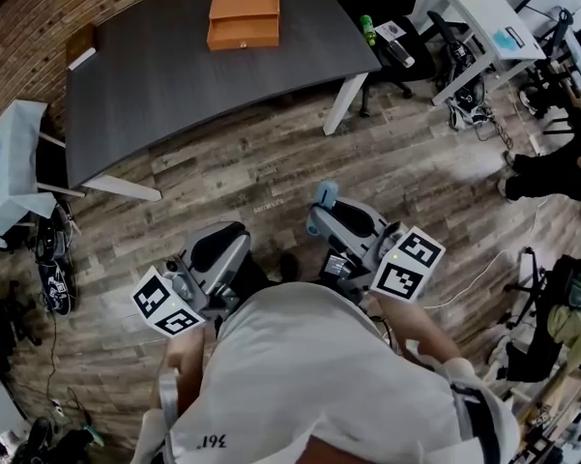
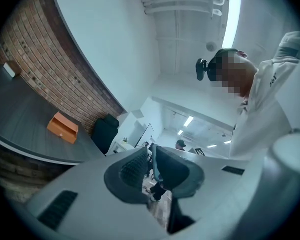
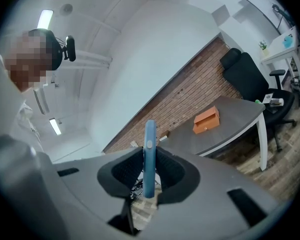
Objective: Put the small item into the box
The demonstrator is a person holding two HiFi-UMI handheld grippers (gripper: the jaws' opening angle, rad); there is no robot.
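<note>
Right gripper view shows the right gripper clamped on a slim blue item. It stands on edge between the pads, which press its two flat faces, and its upper half sticks out past them toward 12 o'clock. It looks like hard, smooth plastic with a small oval button on its narrow edge. I judge it light and stiff but slippery, likely to pivot or slide if the squeeze eases. The flat faces are the right place to hold it, low and clear of the button.

The orange box sits on the dark table at about 2 o'clock from the jaws, well apart. In the head view the box lies at 11 o'clock from both grippers.

The left gripper has its jaws a narrow gap apart with nothing between them.
</note>
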